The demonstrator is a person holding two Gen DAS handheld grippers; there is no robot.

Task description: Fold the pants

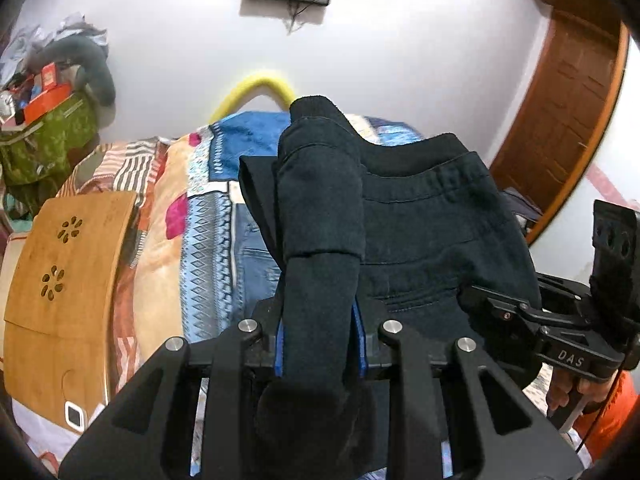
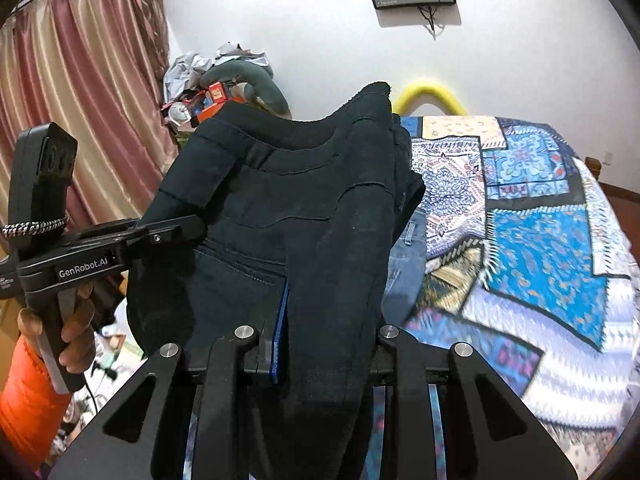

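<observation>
Left wrist view: both jaws clamp the dark pants [image 1: 420, 220], held above the bed [image 1: 208, 208].

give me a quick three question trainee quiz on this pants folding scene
1. True or false: the dark navy cotton pants lie flat on the patchwork bedspread.
2. What is the left gripper shut on?
A. yellow foam tube
B. the pants
C. wooden lap desk
3. Fill in: below the lifted pants, a pair of light blue ____ lies on the bedspread.

Key
1. False: both grippers hold them up in the air; the right gripper also clamps the fabric.
2. B
3. jeans
</observation>
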